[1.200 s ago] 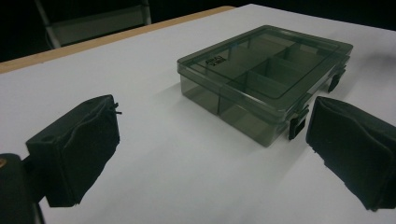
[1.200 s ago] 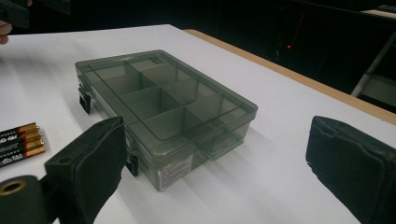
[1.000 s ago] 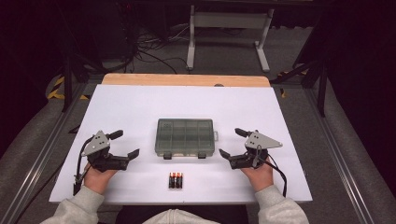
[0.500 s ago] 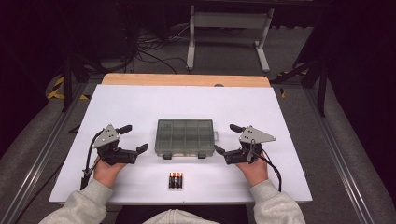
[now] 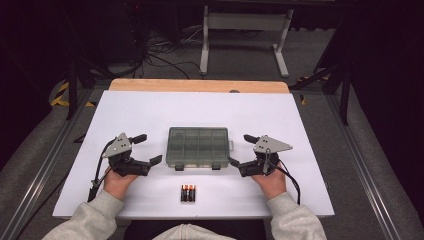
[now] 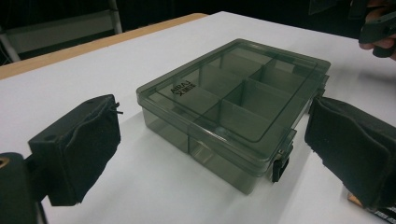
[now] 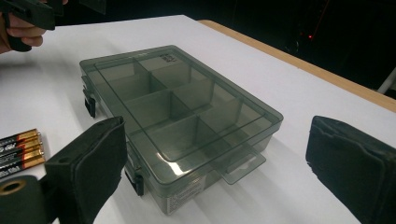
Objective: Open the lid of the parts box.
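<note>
A smoky transparent compartment box (image 5: 198, 146) lies lid shut on the white table (image 5: 150, 110). My left gripper (image 5: 150, 148) stands open just left of the box, jaws toward its left side and apart from it. My right gripper (image 5: 240, 149) mirrors it, open at the box's right side. In the left gripper view the box (image 6: 233, 107) sits between and beyond the two black pads (image 6: 88, 140). The right gripper view has the box (image 7: 177, 112) close ahead, its lid tab facing the pads (image 7: 355, 168). Three batteries (image 5: 188, 192) lie side by side in front of the box.
A wooden strip (image 5: 200, 85) edges the table's far side. Dark floor, cables and a metal stand (image 5: 240, 30) lie beyond. The batteries (image 7: 18, 147) are at the left edge of the right gripper view. White surface stretches behind the box.
Both grippers have moved inward toward the box's sides, the left rightward and the right leftward. Both stay open. The box and batteries have not moved.
</note>
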Tool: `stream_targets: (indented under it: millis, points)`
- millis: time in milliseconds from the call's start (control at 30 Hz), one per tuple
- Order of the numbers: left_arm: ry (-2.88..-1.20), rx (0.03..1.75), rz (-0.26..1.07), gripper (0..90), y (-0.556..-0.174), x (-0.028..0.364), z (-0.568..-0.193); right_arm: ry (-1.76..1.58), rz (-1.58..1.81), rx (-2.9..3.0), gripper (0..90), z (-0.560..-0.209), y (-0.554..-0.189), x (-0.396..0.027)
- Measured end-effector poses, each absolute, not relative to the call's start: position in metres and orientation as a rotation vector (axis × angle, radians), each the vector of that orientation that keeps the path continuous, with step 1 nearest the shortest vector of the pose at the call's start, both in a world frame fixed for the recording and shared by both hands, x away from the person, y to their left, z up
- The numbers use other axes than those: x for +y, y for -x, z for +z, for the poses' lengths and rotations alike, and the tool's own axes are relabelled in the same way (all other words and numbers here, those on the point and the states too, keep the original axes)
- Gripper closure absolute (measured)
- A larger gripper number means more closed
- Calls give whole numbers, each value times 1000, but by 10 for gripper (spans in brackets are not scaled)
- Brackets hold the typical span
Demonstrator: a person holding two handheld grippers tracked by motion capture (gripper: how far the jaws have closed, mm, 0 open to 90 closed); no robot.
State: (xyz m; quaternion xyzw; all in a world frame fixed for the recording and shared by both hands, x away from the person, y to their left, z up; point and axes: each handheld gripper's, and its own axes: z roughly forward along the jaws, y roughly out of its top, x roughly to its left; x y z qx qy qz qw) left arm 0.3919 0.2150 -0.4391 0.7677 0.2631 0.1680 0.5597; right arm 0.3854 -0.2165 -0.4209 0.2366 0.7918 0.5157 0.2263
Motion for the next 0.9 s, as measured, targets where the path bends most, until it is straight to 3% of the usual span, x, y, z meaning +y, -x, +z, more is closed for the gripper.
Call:
stream_targets:
  millis: [900]
  points:
    - [-2013, 622, 283, 45, -398, 199, -458, -687, 1260, 2409, 80, -443, -390, -203]
